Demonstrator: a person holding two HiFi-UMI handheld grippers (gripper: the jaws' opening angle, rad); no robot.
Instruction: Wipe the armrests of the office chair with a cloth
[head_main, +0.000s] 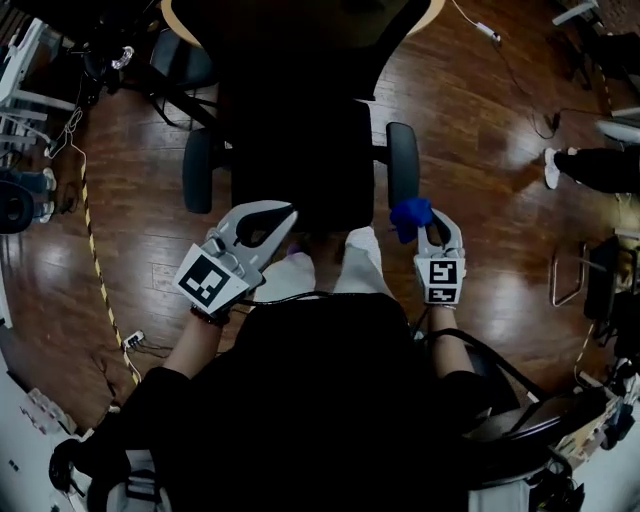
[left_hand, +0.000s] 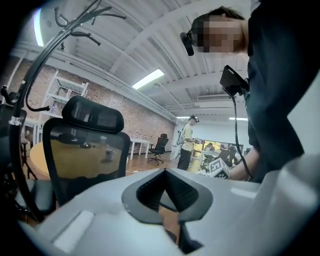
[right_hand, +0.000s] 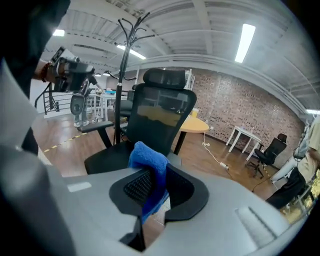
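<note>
Wooden floor underneath. Right tool clamped on blue cloth, just short of armrest running lengthwise ahead; left tool closed, empty.

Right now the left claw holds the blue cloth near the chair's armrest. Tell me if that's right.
One thing is wrong: the right claw holds the blue cloth, not the left. The right gripper view shows the cloth pinched between its jaws, while the left claw is shut on nothing. The rest stands: the cloth is near the chair's armrest.
</note>
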